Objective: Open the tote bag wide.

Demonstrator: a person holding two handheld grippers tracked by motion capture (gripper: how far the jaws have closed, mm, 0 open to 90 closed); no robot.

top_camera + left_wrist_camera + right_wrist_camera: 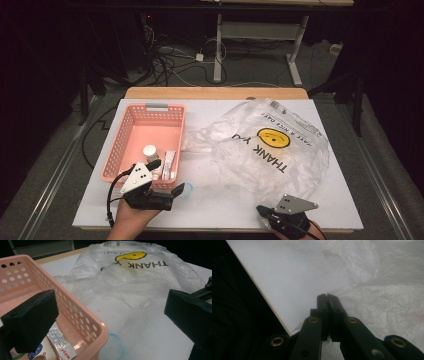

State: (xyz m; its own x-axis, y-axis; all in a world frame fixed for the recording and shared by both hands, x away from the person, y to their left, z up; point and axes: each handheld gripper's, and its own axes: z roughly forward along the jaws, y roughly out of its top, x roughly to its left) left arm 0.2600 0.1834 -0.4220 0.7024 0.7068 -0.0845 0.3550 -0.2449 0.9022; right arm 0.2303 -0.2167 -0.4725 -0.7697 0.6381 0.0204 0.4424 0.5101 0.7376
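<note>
A pink perforated basket [131, 119] [82, 315] stands at the table's left. It holds a small white bottle [150, 151] and a flat packet [169, 164] [60, 342]. My left gripper [167, 176] [110, 315] is open at the basket's near right corner, one jaw over the basket and the other over the table. A crumpled clear plastic bag [270, 150] [130, 285] [387, 302] with a yellow smiley and "THANK YOU" lies on the right. My right gripper [261, 208] [326, 295] sits near the front edge, jaws pressed together on the bag's near edge.
The white table top [225, 212] has a faint blue ring mark [112, 347] just beside the basket's corner. The table's front edge [269, 305] runs close beside the right gripper. Beyond the table are cables and desk legs [218, 55] on the floor.
</note>
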